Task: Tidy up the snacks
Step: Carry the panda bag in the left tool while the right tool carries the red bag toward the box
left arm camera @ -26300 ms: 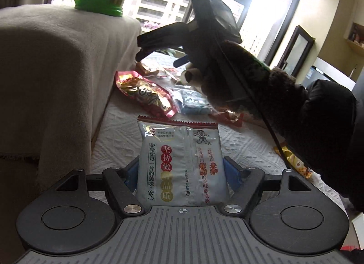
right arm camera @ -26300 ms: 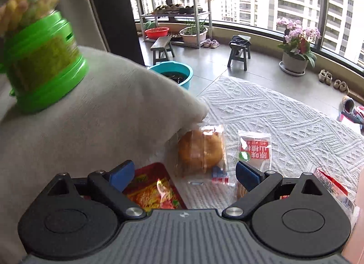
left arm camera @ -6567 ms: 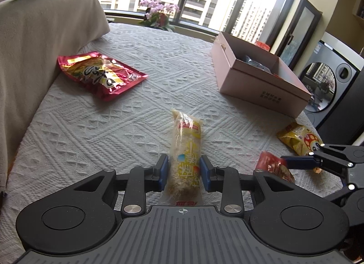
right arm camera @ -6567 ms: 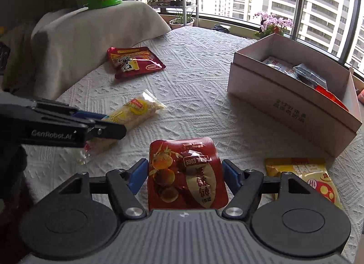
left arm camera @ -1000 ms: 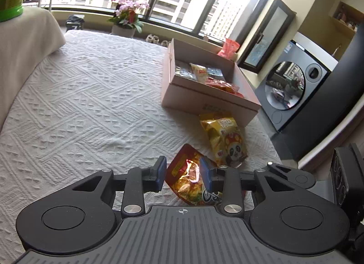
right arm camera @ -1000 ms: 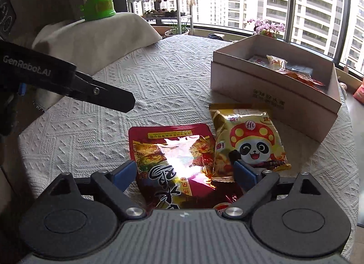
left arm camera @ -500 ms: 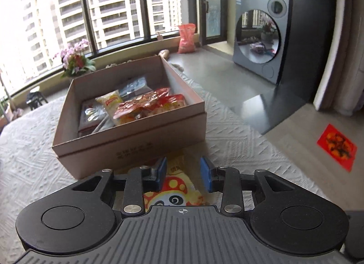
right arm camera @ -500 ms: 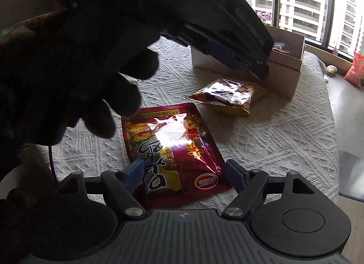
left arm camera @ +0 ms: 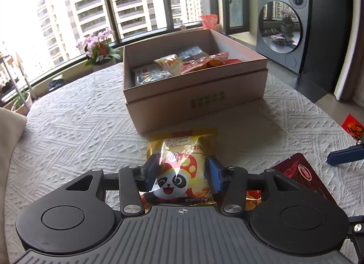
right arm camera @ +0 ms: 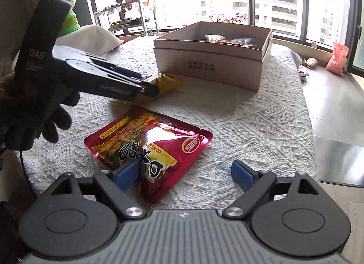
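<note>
Left gripper (left arm camera: pixel 182 170): clamped on panda snack bag (left arm camera: pixel 179 173), box (left arm camera: pixel 195 102) at 12 o'clock
Right gripper (right arm camera: pixel 185 174): spread wide, red pouch (right arm camera: pixel 147 148) laid flat at 11 o'clock

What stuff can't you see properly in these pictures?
- Snacks in the cardboard box: its front wall hides their lower parts in the left wrist view; the right wrist view shows only their tops.
- Red snack bag: the left wrist view shows only a corner, behind the left gripper.
- Panda snack bag: the left gripper covers most of it in the right wrist view.
- Box's printed text: too small to read.
</note>
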